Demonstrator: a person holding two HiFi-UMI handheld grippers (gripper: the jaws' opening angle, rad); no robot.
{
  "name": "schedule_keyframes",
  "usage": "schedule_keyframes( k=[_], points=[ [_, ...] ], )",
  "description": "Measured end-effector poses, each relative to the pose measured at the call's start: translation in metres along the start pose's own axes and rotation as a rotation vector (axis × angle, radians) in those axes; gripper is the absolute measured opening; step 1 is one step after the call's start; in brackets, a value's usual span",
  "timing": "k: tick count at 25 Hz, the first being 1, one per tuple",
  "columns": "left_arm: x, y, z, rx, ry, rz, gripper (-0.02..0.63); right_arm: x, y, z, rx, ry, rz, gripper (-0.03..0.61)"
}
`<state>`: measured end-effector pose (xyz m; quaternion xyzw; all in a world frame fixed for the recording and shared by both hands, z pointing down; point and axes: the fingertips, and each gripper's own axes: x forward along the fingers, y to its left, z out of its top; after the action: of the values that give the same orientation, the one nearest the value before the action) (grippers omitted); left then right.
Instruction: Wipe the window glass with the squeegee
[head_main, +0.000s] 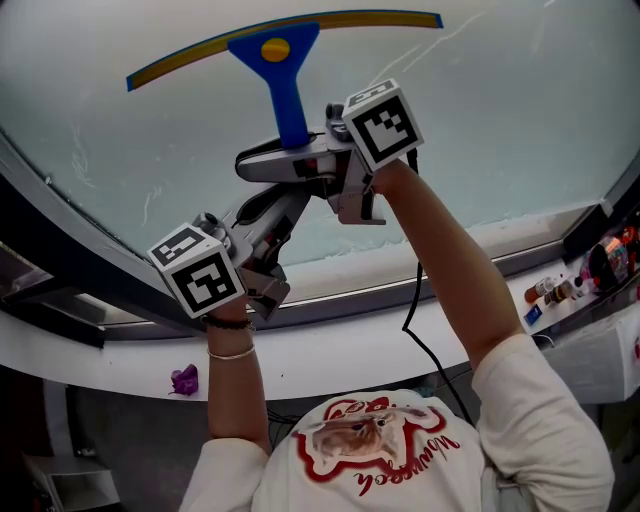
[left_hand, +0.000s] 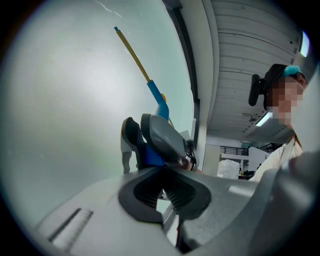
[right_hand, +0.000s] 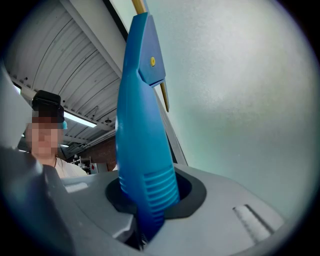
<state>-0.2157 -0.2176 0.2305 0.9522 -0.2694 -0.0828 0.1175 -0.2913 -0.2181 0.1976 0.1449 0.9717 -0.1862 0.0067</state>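
Clamping handle of blue plastic squeegee w/ yellow blade, R gripper jaws hold it against pale window glass. L gripper jaws closed, empty, just below R gripper.

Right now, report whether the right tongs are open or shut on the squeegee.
Shut on it: the right tongs clamp the squeegee's blue ribbed handle, which stands between them.
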Motion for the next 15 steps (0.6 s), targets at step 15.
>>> schedule_keyframes(
  k=[15],
  points=[
    [-0.007,0.001,-0.047,-0.009,0.054,0.057,0.002,-0.003,-0.007,-0.050,0.062,0.022,0.018,0.081]
  ],
)
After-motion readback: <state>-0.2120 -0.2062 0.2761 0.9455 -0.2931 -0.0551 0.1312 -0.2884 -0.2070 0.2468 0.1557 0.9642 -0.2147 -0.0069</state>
